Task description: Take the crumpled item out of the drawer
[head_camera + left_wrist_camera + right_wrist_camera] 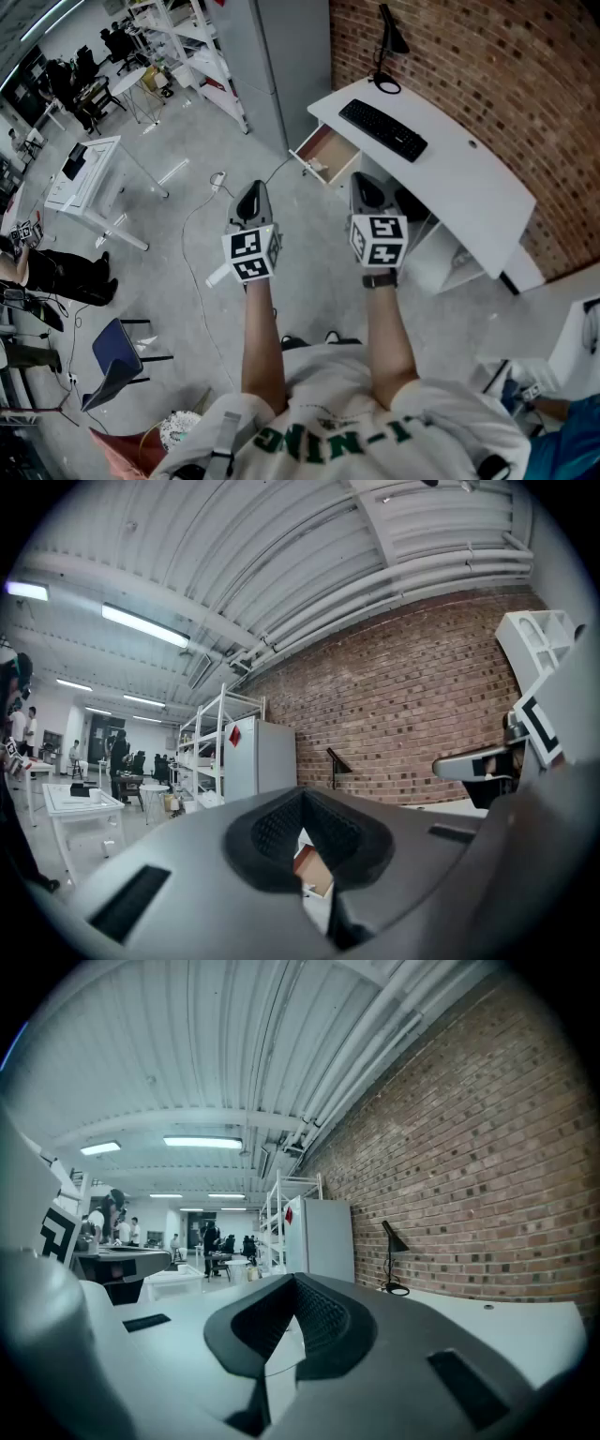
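The open drawer [325, 153] juts out from under the white desk [473, 183], showing its brown inside. A small pale lump [316, 166] lies at its near end, too small to make out. Both grippers are held out above the floor, short of the drawer. My left gripper [251, 191] is left of it with jaws together and nothing held. My right gripper [367, 184] is just right of the drawer, also shut and empty. In the left gripper view, the drawer [314, 870] shows through the notch above the left gripper [306, 857]. The right gripper [281, 1340] points along the desk edge.
A black keyboard [382, 129] and a black lamp [386, 42] stand on the desk against the brick wall [487, 66]. A grey cabinet [272, 56] is left of the desk. A cable [199, 253] trails on the floor. A white table [89, 178] and blue chair [117, 361] are at left.
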### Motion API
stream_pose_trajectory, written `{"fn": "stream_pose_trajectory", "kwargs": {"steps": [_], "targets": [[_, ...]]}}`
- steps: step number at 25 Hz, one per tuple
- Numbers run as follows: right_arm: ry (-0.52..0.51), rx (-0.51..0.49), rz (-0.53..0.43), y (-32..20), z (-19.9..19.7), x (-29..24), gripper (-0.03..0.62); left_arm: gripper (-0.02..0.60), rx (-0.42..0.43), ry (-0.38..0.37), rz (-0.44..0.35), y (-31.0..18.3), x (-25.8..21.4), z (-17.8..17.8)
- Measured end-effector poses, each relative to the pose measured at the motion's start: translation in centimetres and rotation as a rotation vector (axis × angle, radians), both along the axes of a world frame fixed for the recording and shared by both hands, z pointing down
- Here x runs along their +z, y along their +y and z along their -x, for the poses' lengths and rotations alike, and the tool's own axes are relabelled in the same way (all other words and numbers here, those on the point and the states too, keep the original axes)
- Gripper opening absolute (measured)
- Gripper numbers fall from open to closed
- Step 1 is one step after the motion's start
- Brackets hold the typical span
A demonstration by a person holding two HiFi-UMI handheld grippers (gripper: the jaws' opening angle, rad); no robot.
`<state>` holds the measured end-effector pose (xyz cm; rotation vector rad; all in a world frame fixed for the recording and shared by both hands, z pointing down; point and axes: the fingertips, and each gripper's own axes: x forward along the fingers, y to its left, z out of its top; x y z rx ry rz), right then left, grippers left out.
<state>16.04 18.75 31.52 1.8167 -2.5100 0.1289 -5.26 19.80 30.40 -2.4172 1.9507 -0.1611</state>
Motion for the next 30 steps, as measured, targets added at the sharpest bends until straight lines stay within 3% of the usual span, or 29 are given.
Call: {"fn": "stream_pose_trajectory", "kwargs": {"steps": [4,8,11,15,24,30], "targets": [[-0.016,-0.011,-0.002,-1.6,-1.5,0.1,0.003,-0.002,0.012,-0.026,-0.005,-1.7,0.3,-1.6],[-0.029,-0.01,0.002,-2.3,-2.4,0.6,0.003,-0.002,0.066,0.048,-0.041,-2.3,-0.1,-3.1],[-0.096,-0.002,0.022,-3.3,-3.2,1.5,0.003,-0.002,0.114,0.085,-0.019,-3.0,0.3,-4.2],[-0.201,-0.013,0.031,-4.7,-3.3,2.2,0.003,-0.001,0.126,0.072,-0.006,-4.4,0.7,-4.5],[-0.046,-0.007,0.042,-11.8,-0.8,4.3,0.003,-0.002,0.149,0.056,0.009,-12.3,2.9,-3.5],[-0.055,0.012,0.067,-20.3,1.8,4.9,0.003,-0.002,0.249,0.007,0.004,-21.6,3.9,-3.0]]}}
